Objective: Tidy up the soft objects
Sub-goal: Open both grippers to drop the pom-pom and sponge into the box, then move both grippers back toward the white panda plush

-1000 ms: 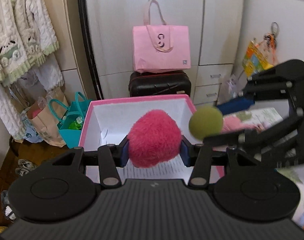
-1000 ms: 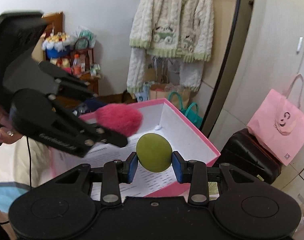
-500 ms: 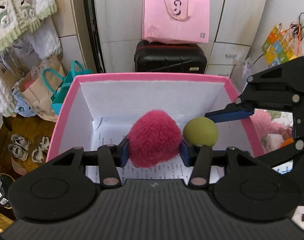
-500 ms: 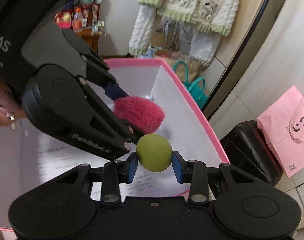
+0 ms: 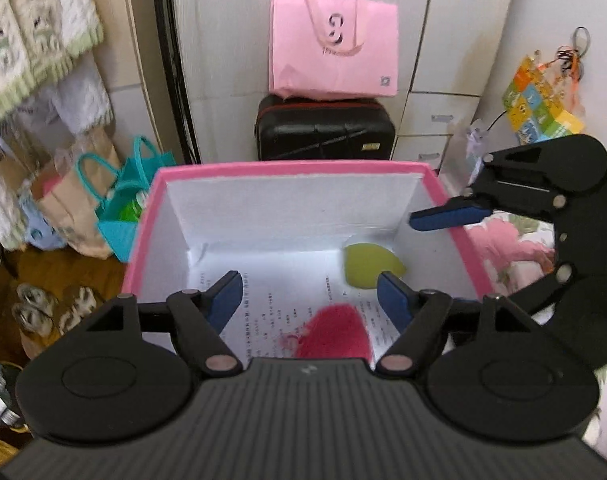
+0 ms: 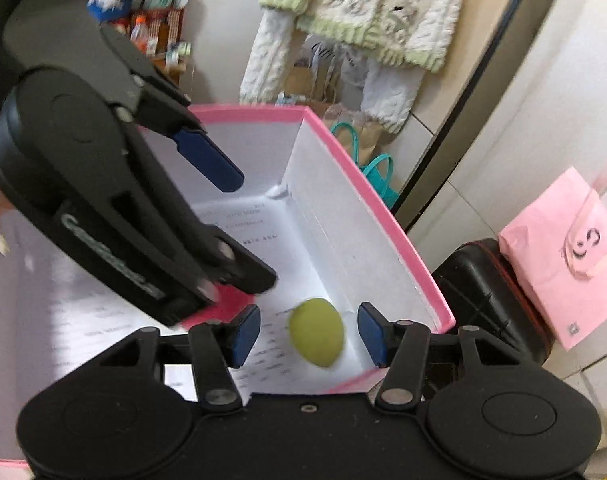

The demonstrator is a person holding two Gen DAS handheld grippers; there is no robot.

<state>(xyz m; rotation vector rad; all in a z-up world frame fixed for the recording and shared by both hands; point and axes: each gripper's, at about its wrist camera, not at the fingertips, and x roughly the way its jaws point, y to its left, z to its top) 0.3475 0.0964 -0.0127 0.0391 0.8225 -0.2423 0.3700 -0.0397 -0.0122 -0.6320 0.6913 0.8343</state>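
Observation:
A pink-rimmed white box (image 5: 291, 169) stands below both grippers; it also shows in the right wrist view (image 6: 387, 216). My left gripper (image 5: 309, 294) is open and empty above the box. The fuzzy pink ball (image 5: 335, 332) is blurred below it, inside the box. My right gripper (image 6: 309, 334) is open and empty. The olive-green ball (image 6: 316, 332) is blurred between and below its fingers, near the box's right wall; it also shows in the left wrist view (image 5: 369, 266). The right gripper shows at the right of the left wrist view (image 5: 447, 216).
Printed paper lines the box floor (image 5: 279, 300). A black suitcase (image 5: 325, 128) with a pink bag (image 5: 333, 58) on it stands behind the box. Teal and brown bags (image 5: 103, 208) sit on the floor at left. Knitted clothes (image 6: 367, 12) hang on the wall.
Both grippers have opened. The pink ball and the green ball have dropped out of the fingers into the box.

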